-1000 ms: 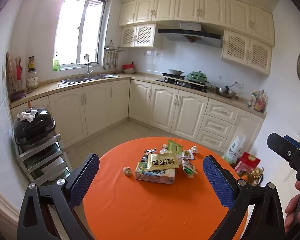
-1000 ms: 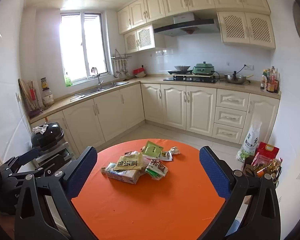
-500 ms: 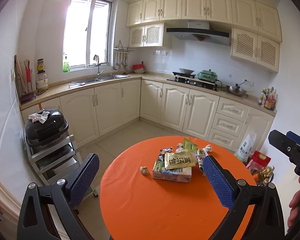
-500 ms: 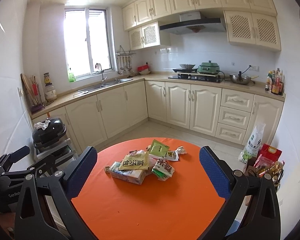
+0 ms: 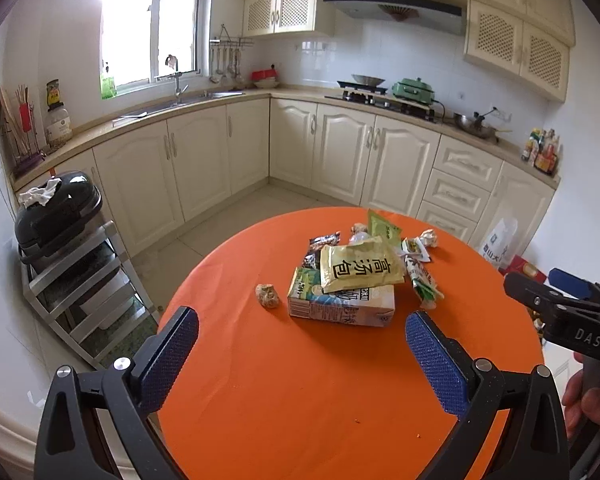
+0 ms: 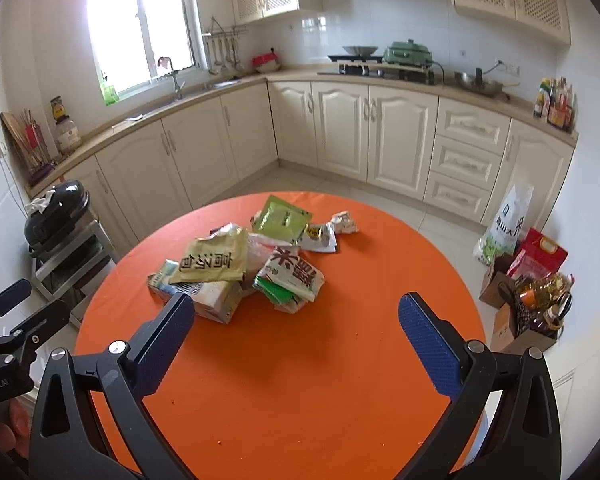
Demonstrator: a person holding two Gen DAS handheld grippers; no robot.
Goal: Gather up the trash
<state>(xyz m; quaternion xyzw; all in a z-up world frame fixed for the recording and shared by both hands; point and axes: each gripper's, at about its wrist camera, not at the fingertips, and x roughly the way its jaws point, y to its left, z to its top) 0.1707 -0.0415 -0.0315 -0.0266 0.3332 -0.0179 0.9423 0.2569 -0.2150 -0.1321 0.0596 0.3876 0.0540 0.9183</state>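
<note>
A pile of trash lies on the round orange table (image 5: 300, 400): a yellow packet (image 5: 360, 268) on a drink carton (image 5: 340, 306), a green sachet (image 5: 382, 228), wrappers, and a crumpled ball (image 5: 267, 295) apart on the left. In the right wrist view the yellow packet (image 6: 212, 260), carton (image 6: 208, 296), green sachet (image 6: 282, 218) and a red-and-white wrapper (image 6: 290, 276) show. My left gripper (image 5: 300, 356) is open and empty, short of the carton. My right gripper (image 6: 296, 340) is open and empty, near the pile's front.
A black lidded bin (image 5: 56, 212) with crumpled paper on it sits on a metal rack (image 5: 76, 280) left of the table. Cream cabinets (image 5: 340, 152) line the walls. Bags and bottles (image 6: 528, 280) stand on the floor to the right.
Both grippers have moved forward and lower toward the table; the trash pile now looks larger and nearer. Both stay open.
</note>
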